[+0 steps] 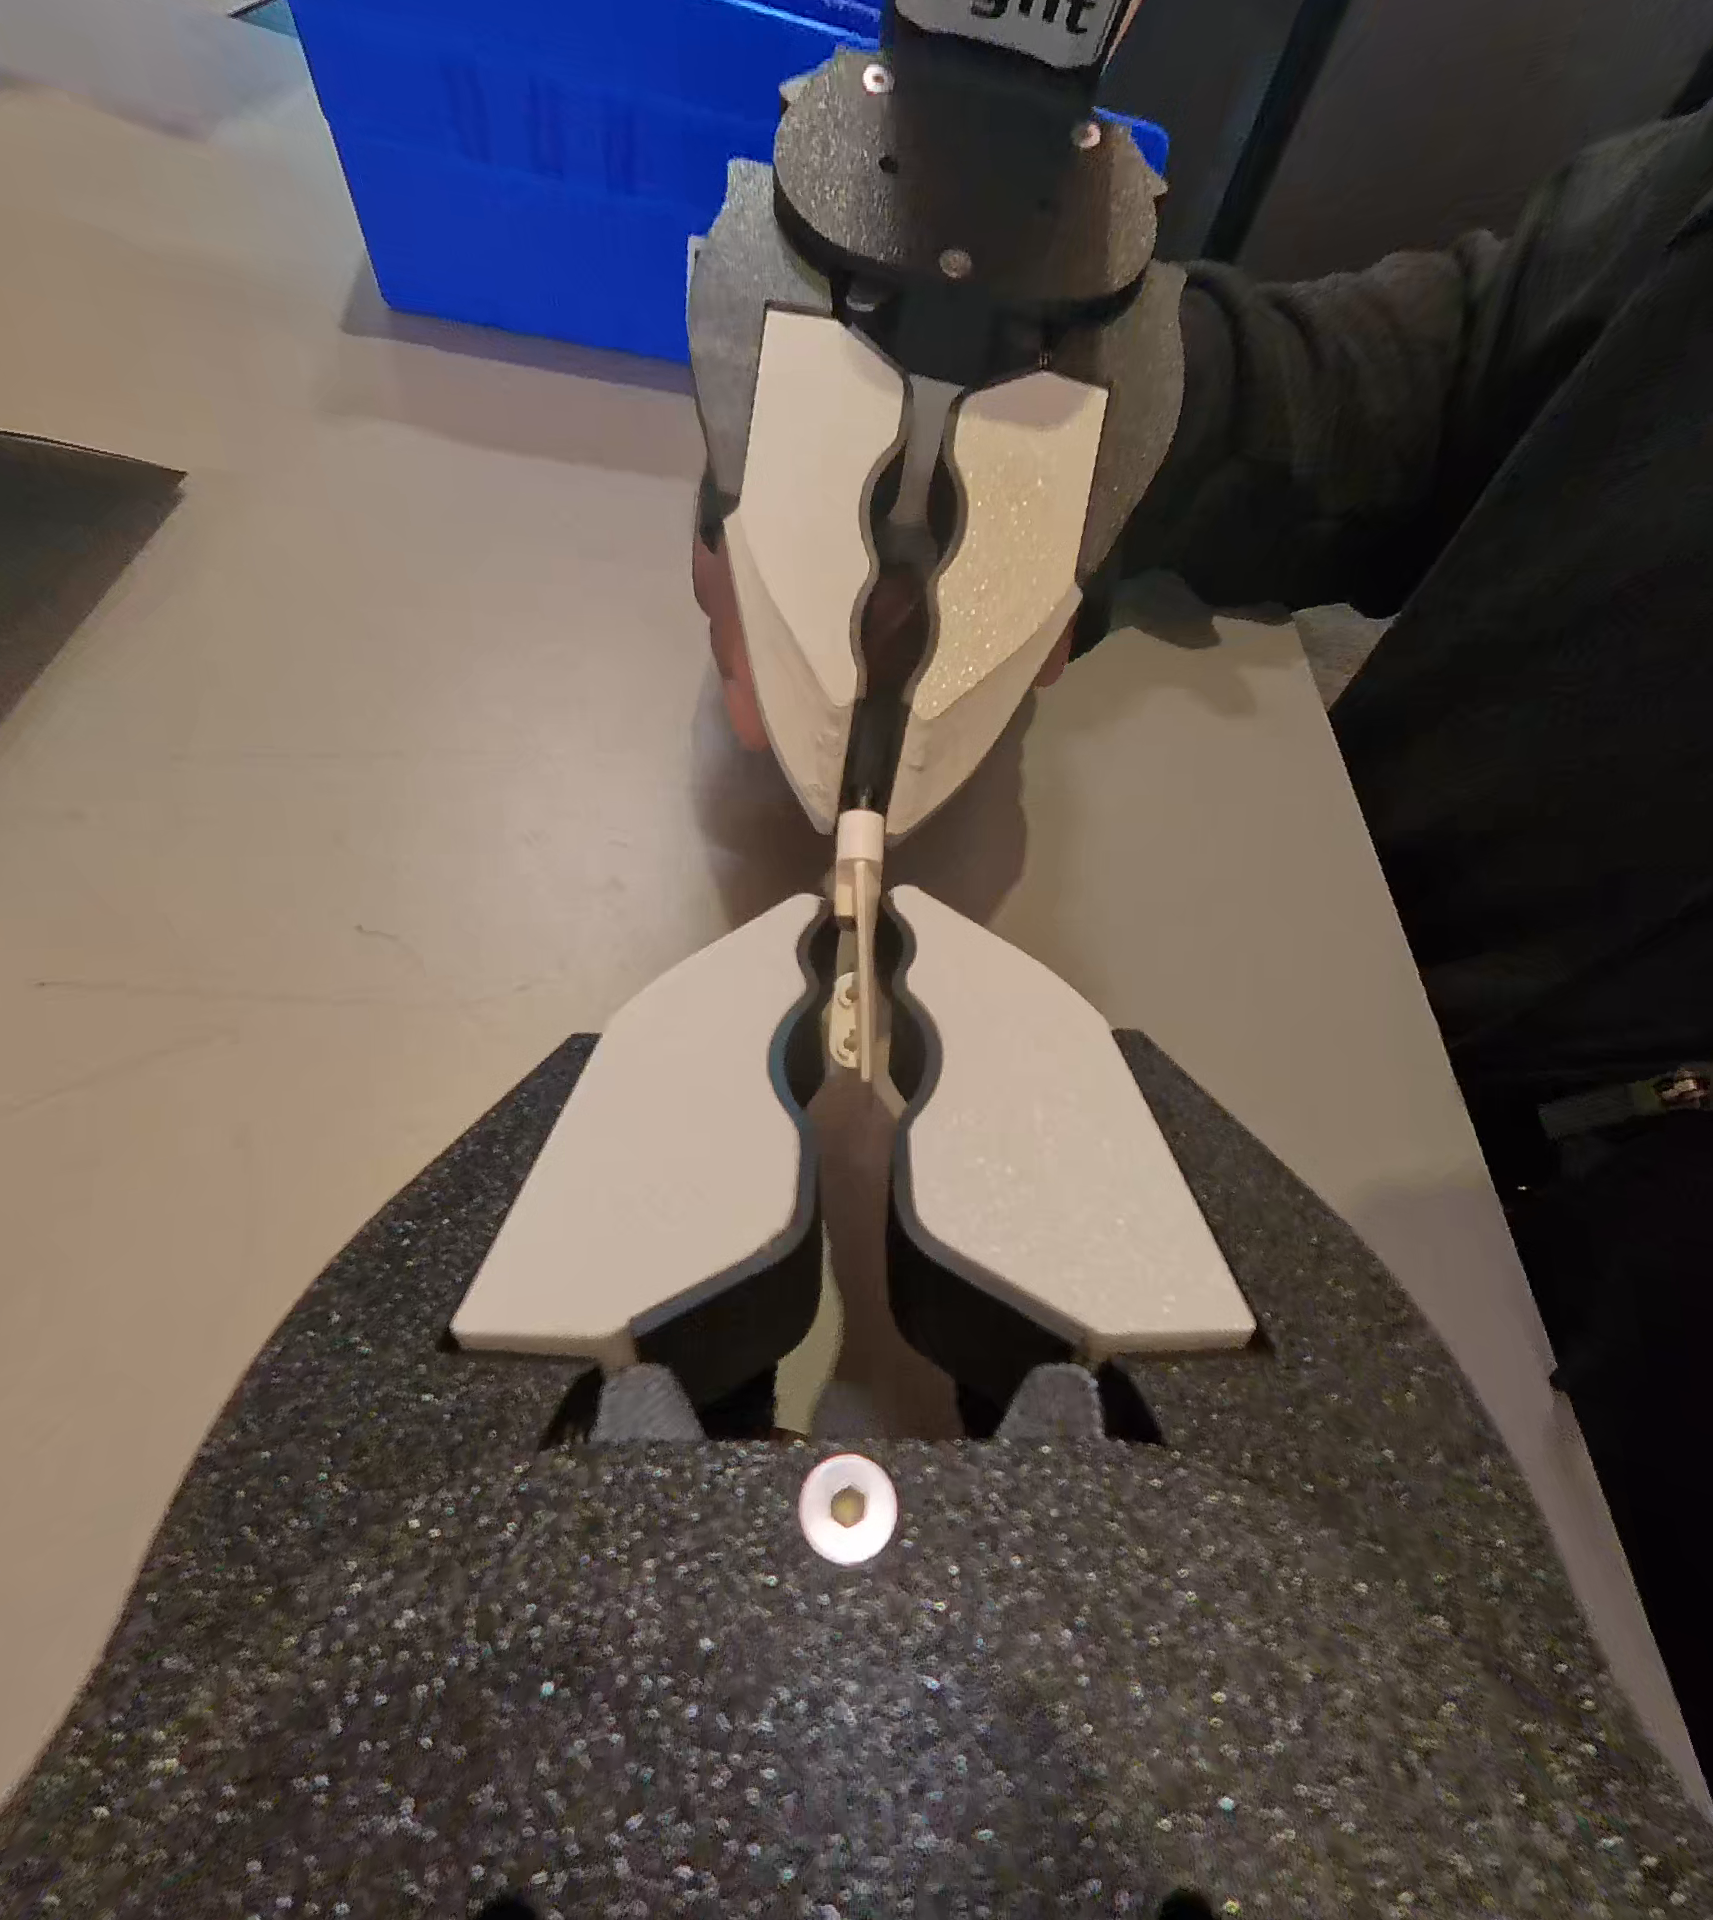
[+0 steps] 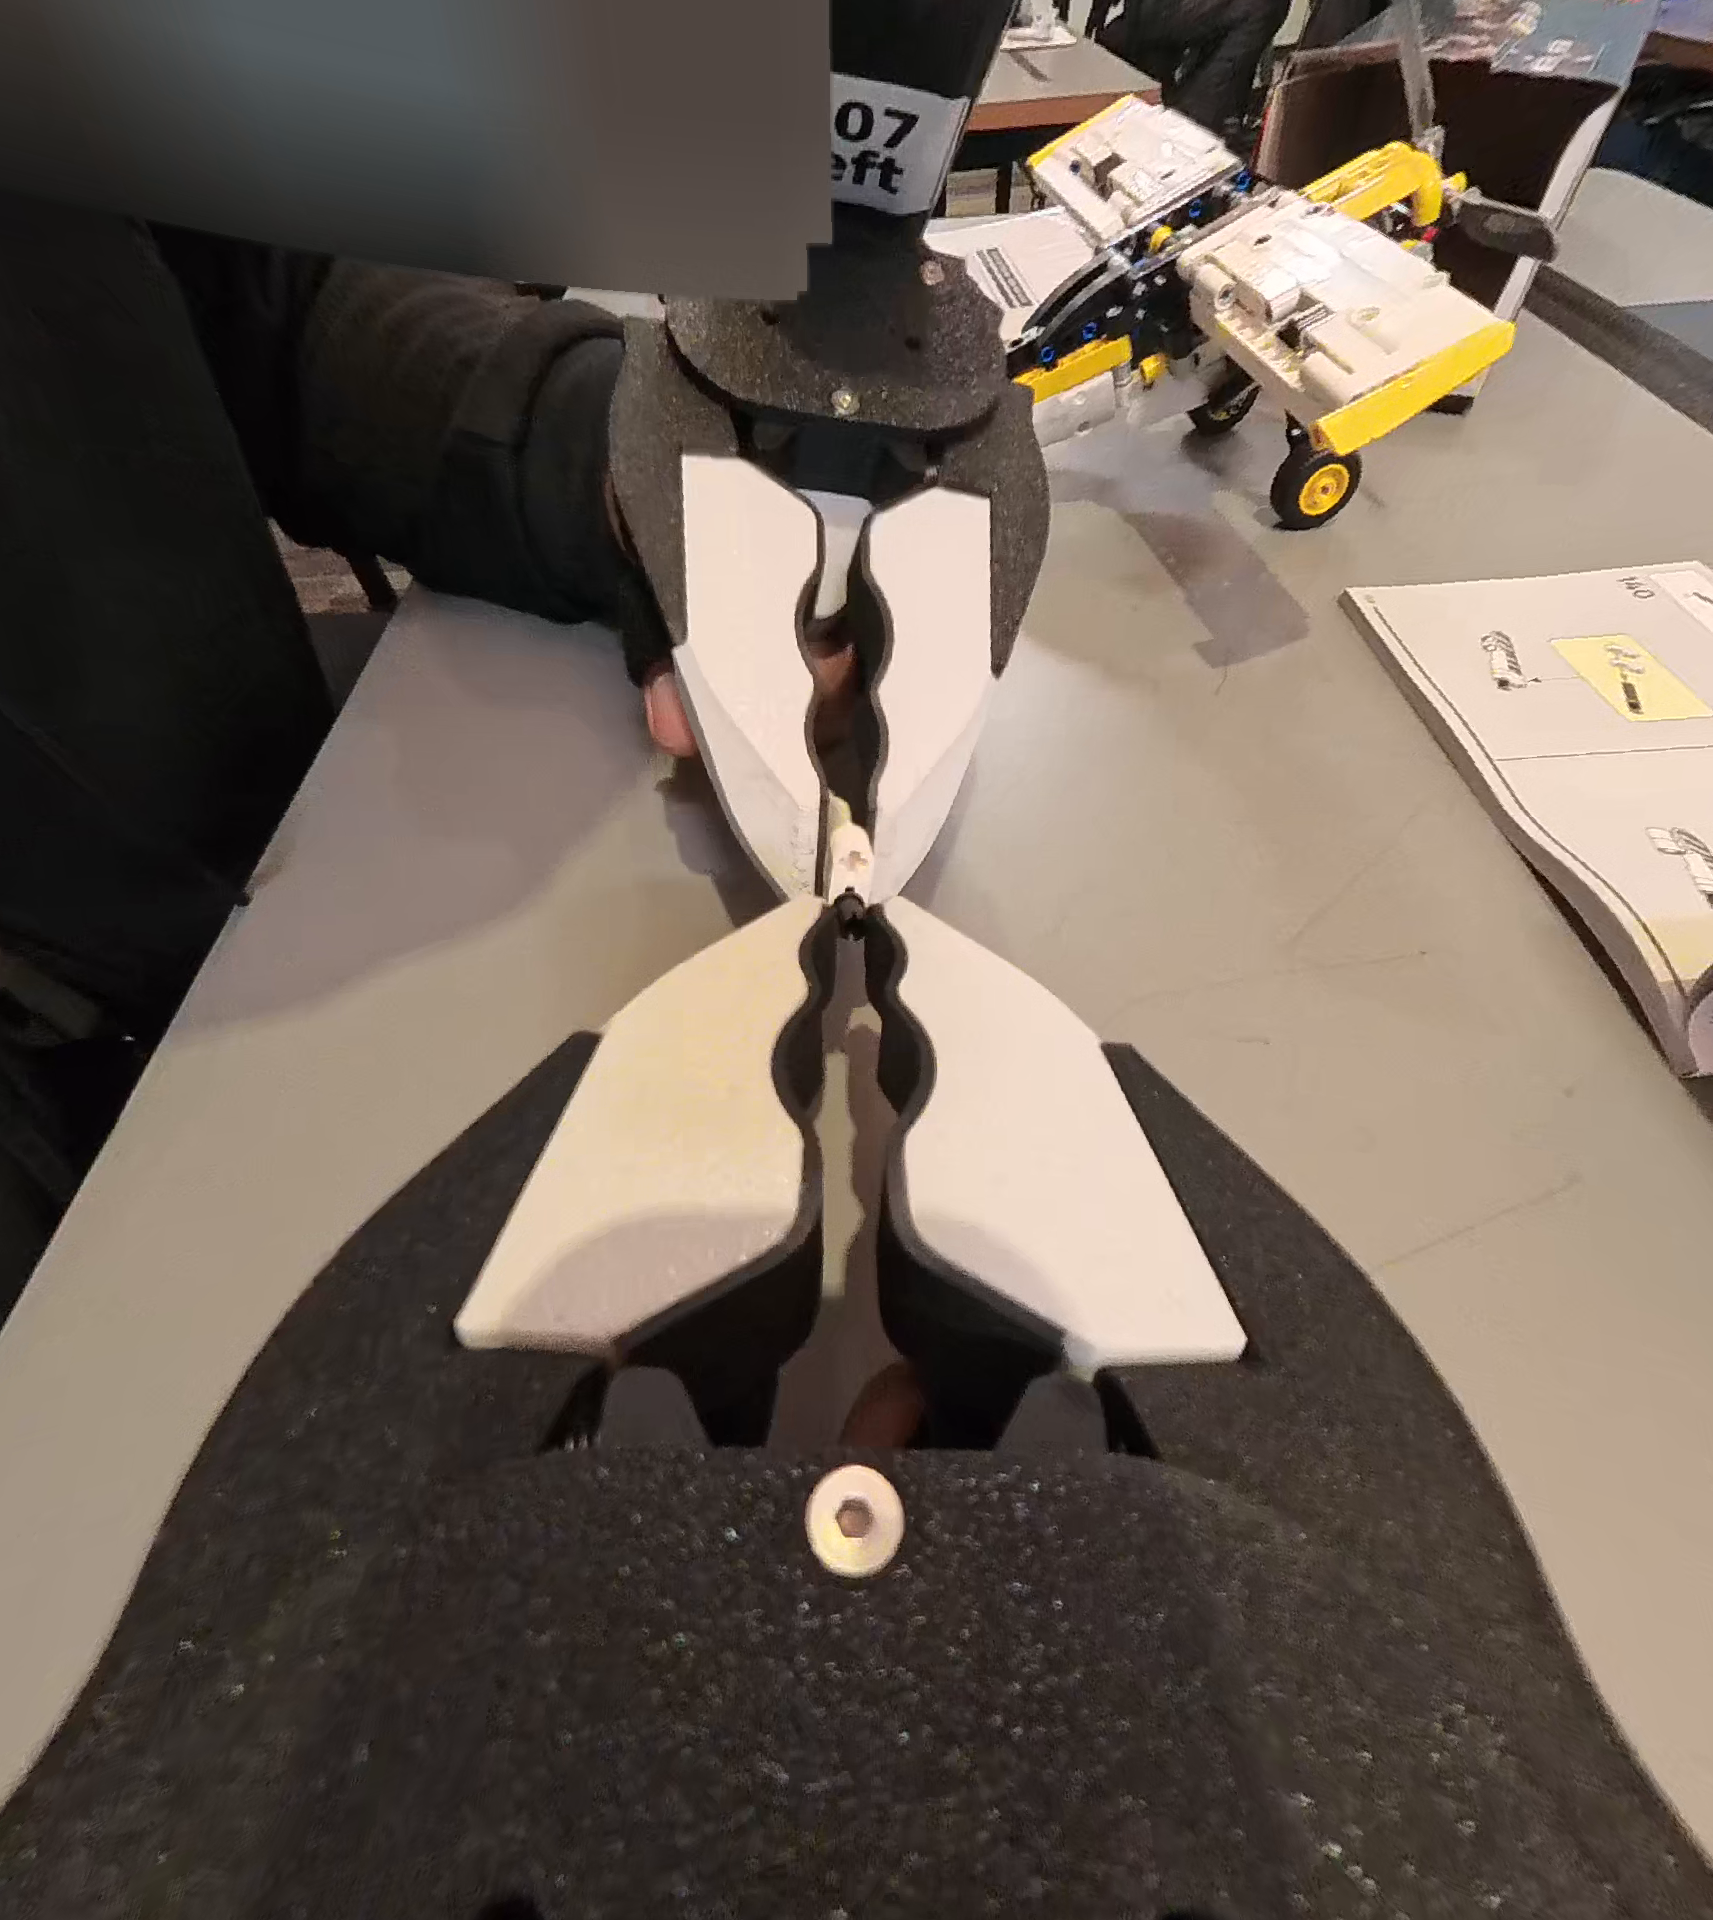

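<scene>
- Left wrist view: left gripper (image 1: 857, 914) is clamped on a flat cream plastic piece (image 1: 860, 997) with holes, at 12 o'clock over the beige table (image 1: 312, 831).
- Right gripper (image 1: 867, 821) faces it, closed on a black pin (image 1: 867, 748) with a white sleeve (image 1: 859, 834).
- Blue bin (image 1: 519, 177) sits at 11 o'clock.

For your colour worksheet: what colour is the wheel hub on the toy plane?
Yellow, inside a black tyre: wheel on the plane. Right wrist view shows it best.
</scene>
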Available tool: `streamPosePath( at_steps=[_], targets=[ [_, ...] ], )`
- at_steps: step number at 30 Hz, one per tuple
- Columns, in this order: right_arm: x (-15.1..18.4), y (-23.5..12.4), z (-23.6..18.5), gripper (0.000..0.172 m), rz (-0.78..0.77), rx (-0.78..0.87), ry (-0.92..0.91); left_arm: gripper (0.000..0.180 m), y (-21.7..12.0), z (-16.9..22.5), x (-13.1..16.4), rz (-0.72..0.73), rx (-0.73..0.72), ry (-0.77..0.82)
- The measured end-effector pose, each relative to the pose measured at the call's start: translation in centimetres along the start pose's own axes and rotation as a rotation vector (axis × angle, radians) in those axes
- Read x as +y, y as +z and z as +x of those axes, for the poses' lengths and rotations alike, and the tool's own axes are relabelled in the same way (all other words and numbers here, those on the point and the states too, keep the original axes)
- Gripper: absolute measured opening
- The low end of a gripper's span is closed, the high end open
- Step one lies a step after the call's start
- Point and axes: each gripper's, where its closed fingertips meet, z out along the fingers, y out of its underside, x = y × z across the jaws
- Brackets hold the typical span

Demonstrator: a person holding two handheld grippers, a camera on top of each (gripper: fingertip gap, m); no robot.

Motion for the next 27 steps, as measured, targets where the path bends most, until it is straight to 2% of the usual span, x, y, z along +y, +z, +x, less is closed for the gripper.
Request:
streamPosePath(
  at_steps=[5, 27],
  targets=[
    [0.8, 0.2, -0.3, 0.004, -0.061, 0.002, -0.052, 0.007, 0.3, 0.1, 0.5, -0.036, -0.006, 0.014],
    [1.6, 0.7, -0.6, 0.003, -0.126, 0.0, -0.085, 0.007, 0.6, 0.2, 1.0, -0.08, -0.002, 0.017]
  ],
)
